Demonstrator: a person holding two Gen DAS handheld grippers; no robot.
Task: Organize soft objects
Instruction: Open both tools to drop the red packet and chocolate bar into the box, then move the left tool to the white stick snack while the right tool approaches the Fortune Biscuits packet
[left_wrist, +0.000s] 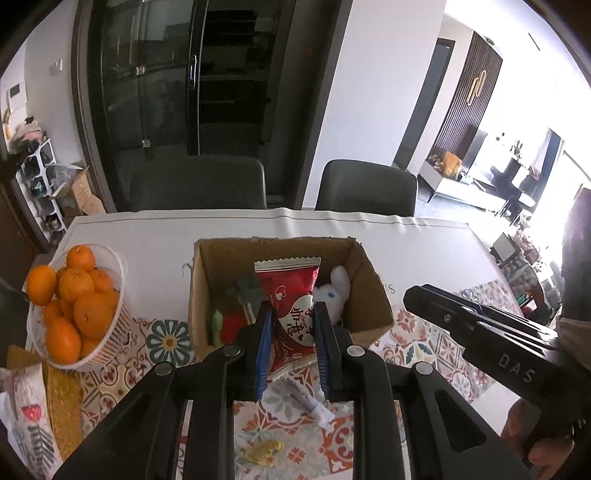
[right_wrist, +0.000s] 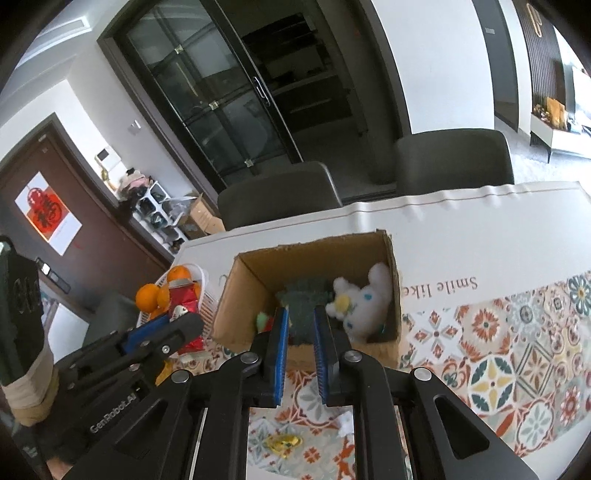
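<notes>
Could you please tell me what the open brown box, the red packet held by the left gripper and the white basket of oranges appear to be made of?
Open brown box: corrugated cardboard, matte, with rough torn edges. Red packet in the left gripper: probably glossy plastic film, given its sheen and crimped, serrated top seal. White basket of oranges: likely moulded plastic, with thin ribs forming an openwork wall.

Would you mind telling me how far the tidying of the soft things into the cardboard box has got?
Done: a white plush toy and a dark green sponge-like piece already lie in the cardboard box. In hand: the left gripper holds a red snack packet before the box. The right gripper is shut and empty. Left: dropping that packet in.
</notes>
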